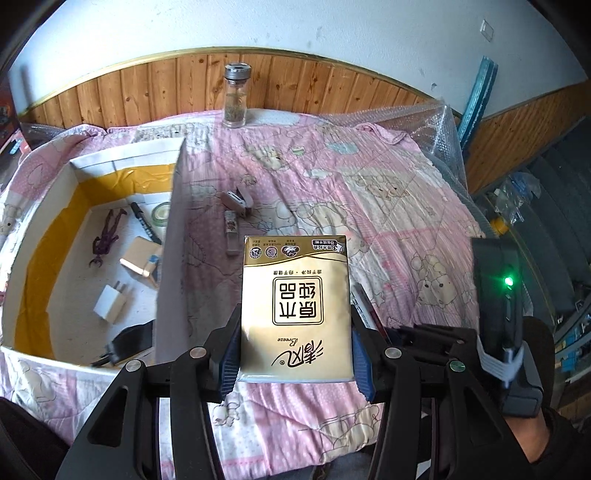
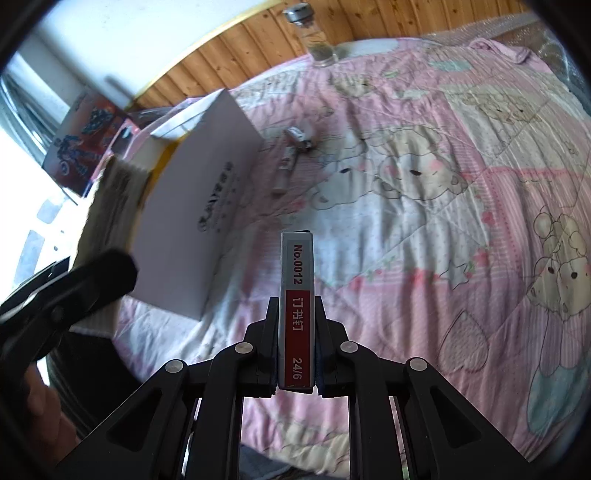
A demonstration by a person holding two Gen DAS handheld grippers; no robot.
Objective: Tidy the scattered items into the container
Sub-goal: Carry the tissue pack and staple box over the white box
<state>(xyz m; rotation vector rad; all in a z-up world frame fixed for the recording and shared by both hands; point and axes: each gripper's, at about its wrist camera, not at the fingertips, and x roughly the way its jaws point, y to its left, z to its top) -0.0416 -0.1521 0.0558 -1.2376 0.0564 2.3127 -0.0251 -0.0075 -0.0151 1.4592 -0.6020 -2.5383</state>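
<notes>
Both grippers loaded, box drop next

Left gripper (image 1: 293,354) clamps the gold tissue pack (image 1: 294,306); right gripper (image 2: 296,354) pinches a red-grey staples box (image 2: 297,314). Looks like both need carrying over the white cardboard box (image 1: 44,206) at left of frame, then letting go

A bed fills the scene, covered by a pink patchwork quilt (image 1: 369,192) printed with cartoon bears. Behind it the far wall is white plaster (image 1: 295,26) above knotty pine wainscoting (image 1: 295,85) capped by a gold trim strip. Bubble wrap (image 1: 439,125) lies bunched at the bed's far right corner. At far left, bright daylight (image 2: 18,155) floods in beside a picture box (image 2: 85,140).
</notes>
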